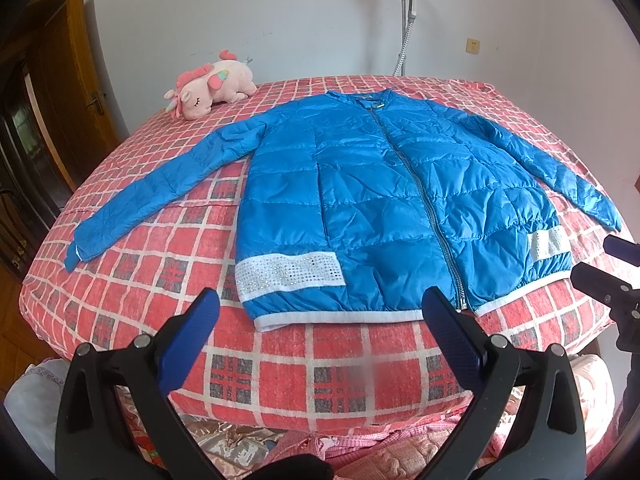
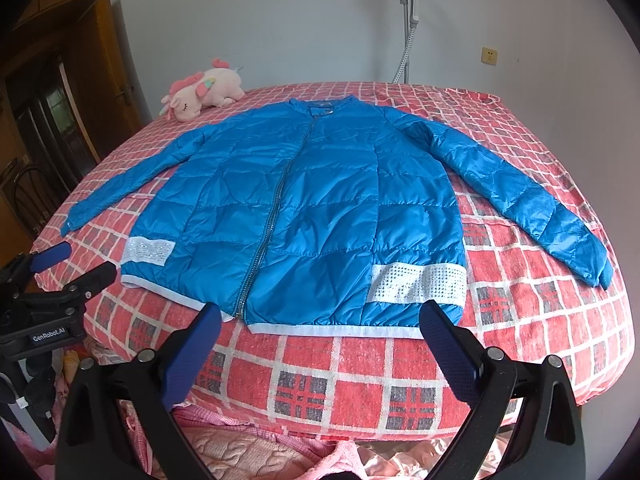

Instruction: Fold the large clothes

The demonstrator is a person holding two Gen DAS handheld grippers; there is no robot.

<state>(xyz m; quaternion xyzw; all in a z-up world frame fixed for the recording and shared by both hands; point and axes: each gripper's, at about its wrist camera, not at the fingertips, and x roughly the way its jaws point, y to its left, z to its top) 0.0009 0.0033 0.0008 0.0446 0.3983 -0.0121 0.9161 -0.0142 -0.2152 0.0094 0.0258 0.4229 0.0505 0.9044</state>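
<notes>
Both grippers, left (image 1: 320,312) and right (image 2: 320,320), are gaping wide, empty, hovering near the jacket (image 1: 384,200) hem.

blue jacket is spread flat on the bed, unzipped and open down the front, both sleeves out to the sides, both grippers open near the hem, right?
Not quite: the blue jacket is zipped shut down the front, as the left wrist view shows. The rest holds: it lies flat on the bed with both sleeves out to the sides, and the left gripper and right gripper are open near the hem.
</notes>
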